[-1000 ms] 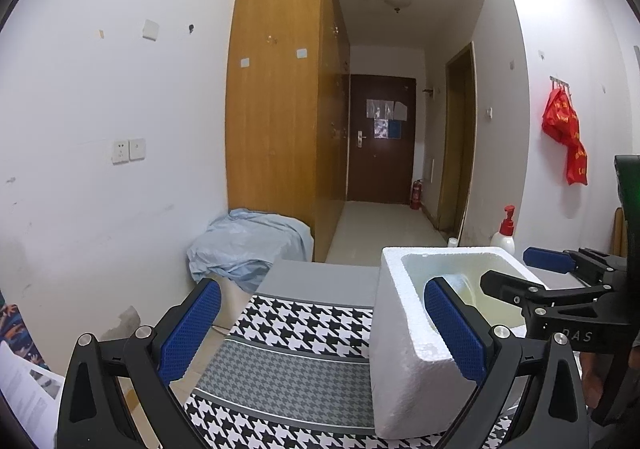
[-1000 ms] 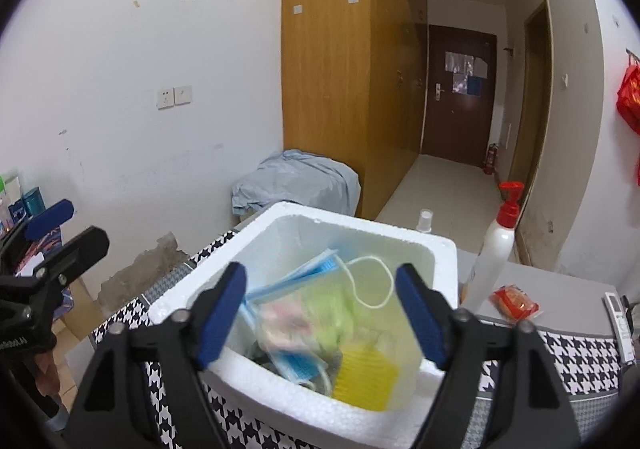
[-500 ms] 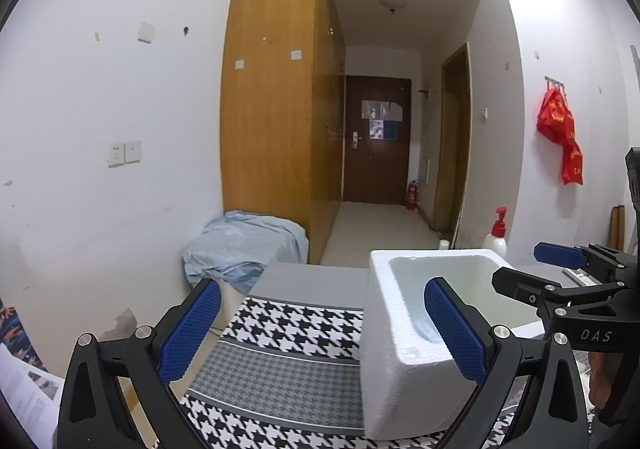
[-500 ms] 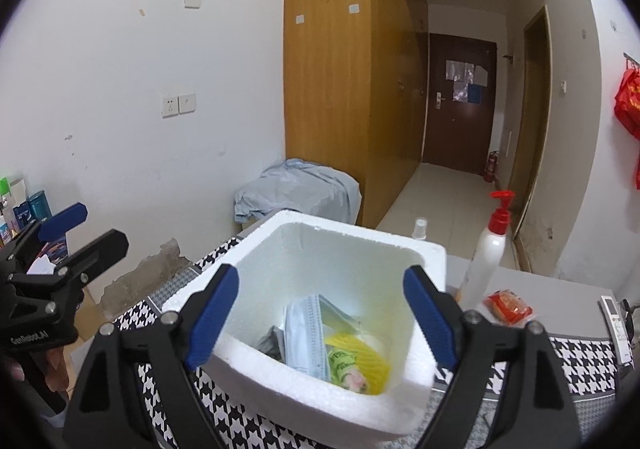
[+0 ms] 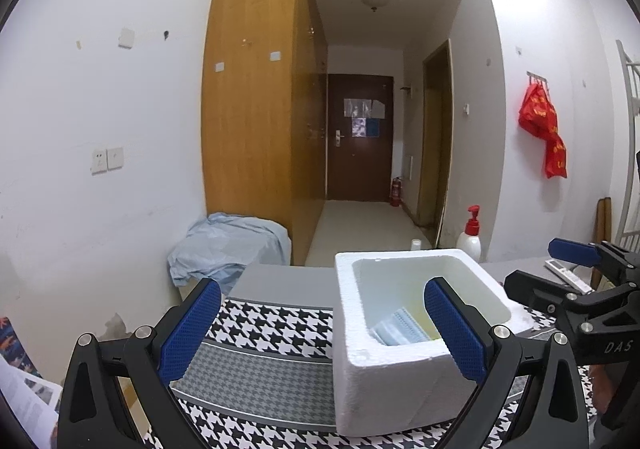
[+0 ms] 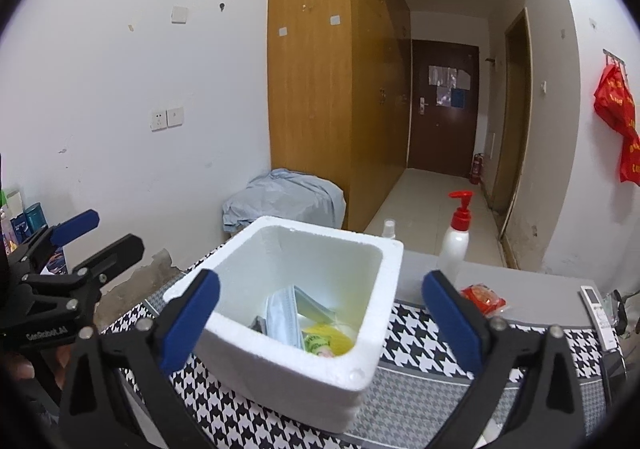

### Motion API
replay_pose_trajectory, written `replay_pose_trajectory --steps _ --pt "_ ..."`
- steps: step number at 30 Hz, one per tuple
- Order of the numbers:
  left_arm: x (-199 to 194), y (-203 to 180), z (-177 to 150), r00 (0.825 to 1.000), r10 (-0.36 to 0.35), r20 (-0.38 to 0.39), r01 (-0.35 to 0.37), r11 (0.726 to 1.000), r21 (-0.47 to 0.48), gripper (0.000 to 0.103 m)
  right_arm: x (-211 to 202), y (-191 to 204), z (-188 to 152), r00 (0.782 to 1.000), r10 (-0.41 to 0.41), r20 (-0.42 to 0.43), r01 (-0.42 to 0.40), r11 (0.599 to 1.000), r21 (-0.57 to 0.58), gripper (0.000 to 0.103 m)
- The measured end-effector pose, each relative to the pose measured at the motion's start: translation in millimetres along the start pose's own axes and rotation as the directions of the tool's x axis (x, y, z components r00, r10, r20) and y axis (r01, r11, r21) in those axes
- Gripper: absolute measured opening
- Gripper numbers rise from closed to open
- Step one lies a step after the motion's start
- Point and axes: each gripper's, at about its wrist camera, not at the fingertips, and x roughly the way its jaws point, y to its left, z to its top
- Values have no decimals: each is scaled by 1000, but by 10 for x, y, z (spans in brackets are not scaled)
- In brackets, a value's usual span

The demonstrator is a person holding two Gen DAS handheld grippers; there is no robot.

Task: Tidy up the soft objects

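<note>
A white foam box (image 6: pixel 304 377) stands on the houndstooth cloth (image 6: pixel 420 333). Inside lie folded blue face masks (image 6: pixel 282 315) and a yellow soft item (image 6: pixel 328 339). My right gripper (image 6: pixel 320 281) hovers above and in front of the box, its jaws opening wide with nothing between the pads. In the left wrist view the box (image 5: pixel 400 377) sits right of centre with the masks (image 5: pixel 400 329) showing. My left gripper (image 5: pixel 322 289) is open and empty, near the box's left wall. Each gripper shows in the other's view: right (image 5: pixel 532 265), left (image 6: pixel 118 229).
Behind the box stand a white pump bottle with a red top (image 6: pixel 454 245) and a small spray bottle (image 6: pixel 388 229). A red snack packet (image 6: pixel 482 297) and a remote (image 6: pixel 598 309) lie on the grey tabletop at right. A blue-grey covered bundle (image 6: pixel 288 197) sits on the floor.
The masks and soft items between the right jaws a second ago now lie in the box. The right gripper has drawn back and its jaws stand wider. The left view has backed off slightly.
</note>
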Motion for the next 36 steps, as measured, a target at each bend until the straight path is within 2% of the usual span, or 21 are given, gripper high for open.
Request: replay_pose_trajectory --steps 12,20,26,30,36 --pt "-227 -154 19 999 -29 34 29 1000 3 102 -343 -45 -68 999 -15 39 14 1000 21 103" --pt "-304 -347 -46 997 -66 26 66 998 11 102 -593 -208 -178 997 -3 73 -1 998 59 103" --pt "-414 -448 -107 995 -86 53 87 996 -15 102 -780 -317 -265 995 -18 93 15 999 42 103" --pt "-479 -470 -143 993 -94 66 95 995 -17 102 -881 -382 -344 992 -29 124 22 998 54 103" --pt "-521 -537 -201 994 -89 62 90 996 -6 102 -972 -465 -493 991 -49 122 42 997 60 103"
